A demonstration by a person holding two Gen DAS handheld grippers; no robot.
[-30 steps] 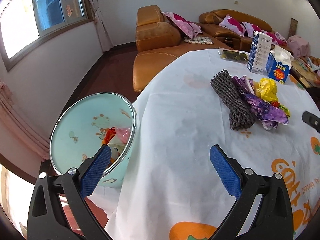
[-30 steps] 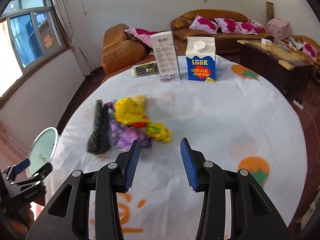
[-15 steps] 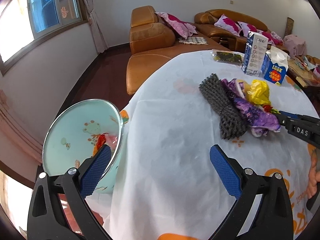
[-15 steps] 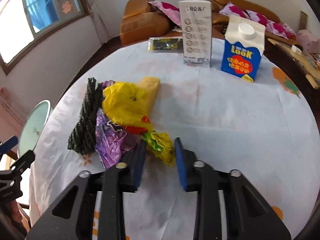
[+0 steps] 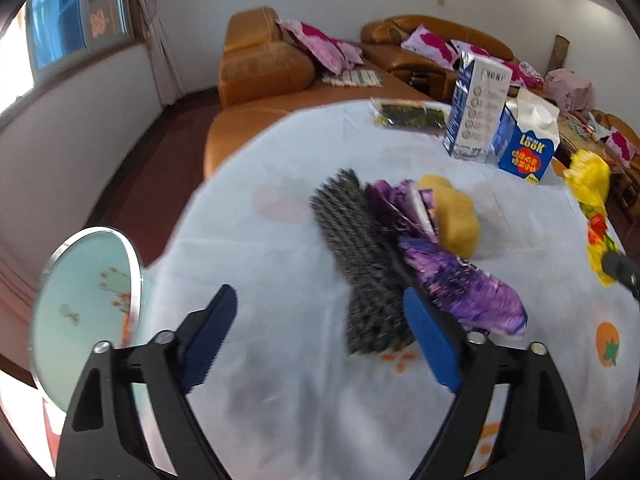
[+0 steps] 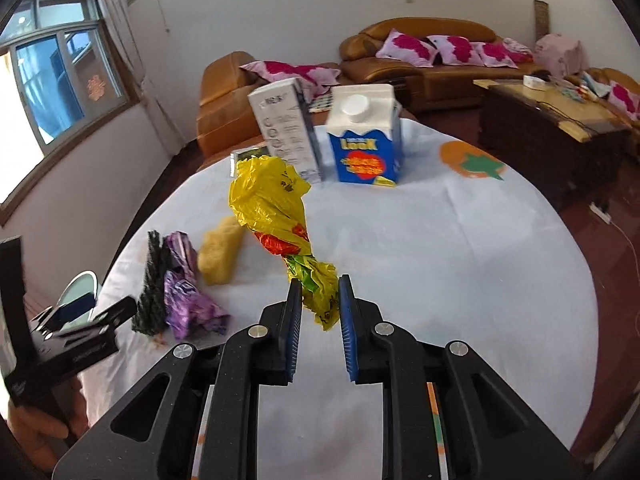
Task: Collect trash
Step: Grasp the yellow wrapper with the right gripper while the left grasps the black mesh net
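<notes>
My right gripper [image 6: 319, 300] is shut on a crumpled yellow plastic bag [image 6: 276, 216] and holds it up off the table; the bag also shows at the right edge of the left wrist view [image 5: 592, 196]. My left gripper [image 5: 320, 340] is open and empty, low over the table just before a dark grey foam net [image 5: 360, 256]. Beside the net lie a purple wrapper [image 5: 452, 276] and a yellow sponge [image 5: 456, 216]. A pale green trash bin [image 5: 84, 304] stands below the table's left edge.
A white and blue carton [image 6: 286, 128] and a blue LOOK milk carton [image 6: 364, 140] stand at the table's far side, with a flat dark packet [image 5: 408, 114] near them. Orange sofas [image 5: 264, 68] and a wooden coffee table [image 6: 552, 120] lie beyond.
My right gripper has closed on the yellow bag and lifted it off the pile. My left gripper has moved right from the bin toward the grey net.
</notes>
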